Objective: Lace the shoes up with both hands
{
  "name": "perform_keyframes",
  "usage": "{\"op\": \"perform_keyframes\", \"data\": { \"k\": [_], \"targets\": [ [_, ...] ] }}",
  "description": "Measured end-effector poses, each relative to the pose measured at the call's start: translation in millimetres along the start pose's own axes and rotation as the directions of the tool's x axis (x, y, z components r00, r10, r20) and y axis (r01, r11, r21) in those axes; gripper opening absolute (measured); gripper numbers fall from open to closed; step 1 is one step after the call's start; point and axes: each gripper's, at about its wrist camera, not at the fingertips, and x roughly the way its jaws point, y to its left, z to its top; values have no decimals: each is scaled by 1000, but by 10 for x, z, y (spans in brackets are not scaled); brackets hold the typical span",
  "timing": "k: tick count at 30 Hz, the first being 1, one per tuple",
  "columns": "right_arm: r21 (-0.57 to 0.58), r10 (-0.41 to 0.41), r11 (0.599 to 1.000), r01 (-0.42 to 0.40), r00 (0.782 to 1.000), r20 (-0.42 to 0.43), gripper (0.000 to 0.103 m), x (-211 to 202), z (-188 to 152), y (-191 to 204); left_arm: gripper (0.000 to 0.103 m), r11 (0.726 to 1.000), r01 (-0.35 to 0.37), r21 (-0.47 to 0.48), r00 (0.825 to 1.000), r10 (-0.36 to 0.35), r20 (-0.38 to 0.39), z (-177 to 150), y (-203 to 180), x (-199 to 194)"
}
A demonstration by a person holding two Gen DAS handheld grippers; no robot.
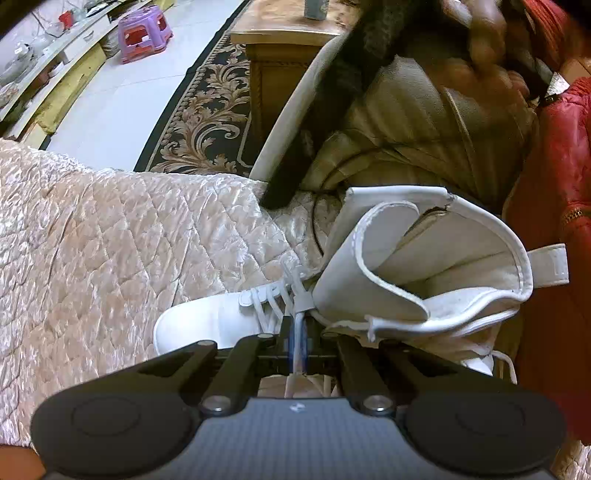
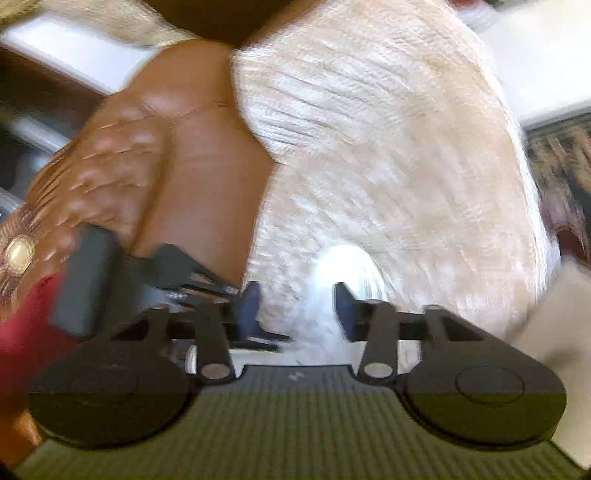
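Pinching the white shoelace (image 1: 297, 325), the left gripper (image 1: 297, 338) has its fingers clamped on it, pointing down just behind the eyelets; the white boot (image 1: 424, 280) lies on the quilted bed cover (image 1: 110, 229), toe pointing left; the right gripper (image 2: 297, 306) has fingers apart on nothing, so the left is nearer.

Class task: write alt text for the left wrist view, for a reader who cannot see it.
The left gripper, jaws shut, pinches a white lace of a white high-top boot lying on a quilted pink cover. A purple stool stands on the floor beyond.
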Motion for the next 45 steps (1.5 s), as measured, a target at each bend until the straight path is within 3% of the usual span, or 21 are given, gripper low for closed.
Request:
{"op": "perform_keyframes", "data": {
  "k": [4,6,9,14,16,21,23,26,28,30,33,36,37,39,40,43,45],
  "targets": [
    [262,63,964,-54,998,-24,31,378,-251,-236,3,1000,-10,-10,1000,10,0,-26,-17,-7],
    [324,80,943,-72,997,-13,31,475,-289,-320,3,1000,-11,-15,1000,11,4,-33,-17,-9],
    [342,40,939,-28,999,-28,31,505,-341,-426,3,1000,-12,-18,1000,13,9,-38,-24,-10],
    [371,84,926,-74,996,-10,31,560,-323,-474,3,1000,-14,-20,1000,15,15,-42,-31,-10],
    [330,79,941,-71,997,-11,14,581,-326,-423,3,1000,-17,-19,1000,17,11,-42,-35,-5],
    [266,92,960,-90,996,2,3,563,-312,-341,3,999,-27,-24,1000,28,10,-38,-47,4],
    [251,108,962,-109,994,17,3,521,-306,-310,5,999,-38,-29,999,39,8,-39,-53,2],
    [263,134,954,-145,989,58,3,438,-285,-326,21,996,-73,-48,997,73,3,-78,-45,-22],
    [275,144,947,-164,985,91,3,360,-278,-347,40,993,-98,-59,995,98,-9,-118,-39,-49],
    [274,153,944,-184,979,132,3,263,-244,-348,45,991,-111,-76,994,110,-23,-182,-12,-101],
    [253,167,944,-212,968,187,3,107,-186,-316,48,984,-86,-155,995,92,29,-298,106,-308],
    [205,202,947,-248,953,224,3,-52,-120,-211,48,955,-62,-290,986,103,129,-425,318,-575],
    [189,214,947,-260,949,233,3,-96,-99,-171,48,938,-46,-342,978,113,176,-457,389,-660],
    [154,234,949,-275,941,244,3,-163,-63,-80,48,899,53,-435,946,94,310,-477,494,-813],
    [134,243,950,-281,938,246,3,-188,-45,-30,48,894,86,-439,931,84,354,-448,488,-855],
    [92,271,949,-300,932,242,3,-222,4,107,49,935,60,-351,921,83,380,-235,288,-831],
    [82,282,947,-310,928,243,3,-236,29,157,48,946,49,-321,911,89,403,-124,172,-756]
  ]
}}
